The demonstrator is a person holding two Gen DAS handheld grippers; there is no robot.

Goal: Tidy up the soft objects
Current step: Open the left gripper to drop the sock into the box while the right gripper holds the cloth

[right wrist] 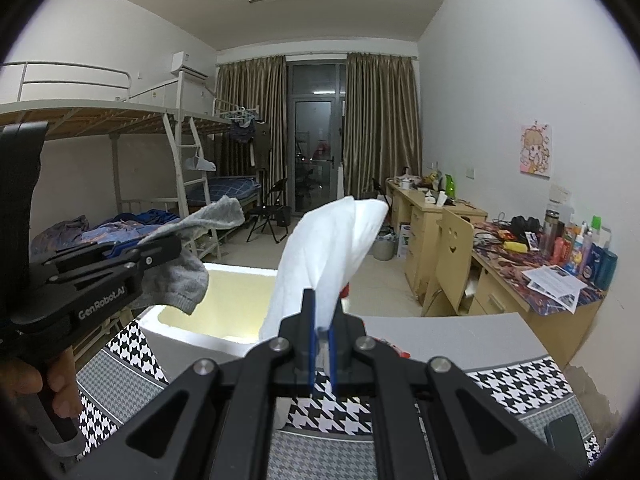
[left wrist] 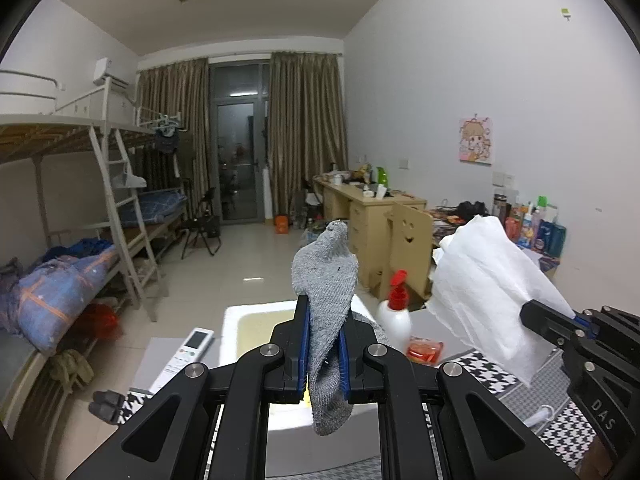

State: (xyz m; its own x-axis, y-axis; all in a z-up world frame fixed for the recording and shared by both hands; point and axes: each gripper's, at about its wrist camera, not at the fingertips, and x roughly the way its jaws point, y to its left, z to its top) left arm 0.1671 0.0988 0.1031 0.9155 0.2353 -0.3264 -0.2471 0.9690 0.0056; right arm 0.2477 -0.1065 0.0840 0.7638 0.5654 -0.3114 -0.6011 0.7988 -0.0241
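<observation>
My left gripper [left wrist: 323, 312] is shut on a grey knitted sock [left wrist: 326, 280] that stands up between the blue pads and droops below them. From the right wrist, the same sock [right wrist: 188, 276] hangs from the left gripper [right wrist: 168, 246] above a white foam box [right wrist: 212, 300]. My right gripper [right wrist: 322, 312] is shut on a white cloth [right wrist: 320, 260] that rises in a folded sheet above the jaws. In the left wrist view that white cloth [left wrist: 488, 288] and the right gripper [left wrist: 532, 312] are at the right. Both grippers are held above the table.
The foam box [left wrist: 232, 328] sits on a houndstooth table cover [right wrist: 512, 388]. Near it are a white pump bottle with a red top [left wrist: 394, 316], a red soap packet [left wrist: 425, 351] and a remote control [left wrist: 188, 354]. Bunk beds line the left, cluttered desks the right wall.
</observation>
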